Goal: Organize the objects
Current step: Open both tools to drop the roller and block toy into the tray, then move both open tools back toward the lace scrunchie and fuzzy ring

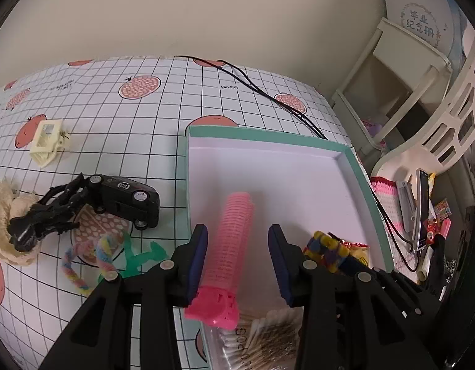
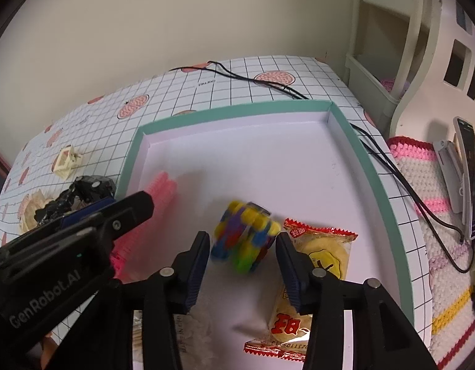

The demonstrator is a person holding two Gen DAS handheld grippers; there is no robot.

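A shallow box with a teal rim (image 1: 268, 137) (image 2: 357, 141) lies on the checked tablecloth. A pink hair roller (image 1: 229, 246) lies in it, between the open jaws of my left gripper (image 1: 237, 246), not squeezed. A multicoloured block toy (image 2: 245, 240) (image 1: 329, 248) sits, blurred, between the open jaws of my right gripper (image 2: 243, 260). Two snack packets (image 2: 322, 248) and a bag of cotton swabs (image 1: 268, 339) lie in the box. The left gripper's body (image 2: 67, 240) shows at the left of the right wrist view.
Left of the box on the cloth lie a black toy car (image 1: 126, 199), a black hair claw (image 1: 43, 215), a cream clip (image 1: 49, 141), a rope coil (image 1: 3, 215), a pastel pipe cleaner (image 1: 92, 256) and a green figure (image 1: 138, 256). Black cables (image 1: 268, 95) run along the right; phone (image 2: 470, 178).
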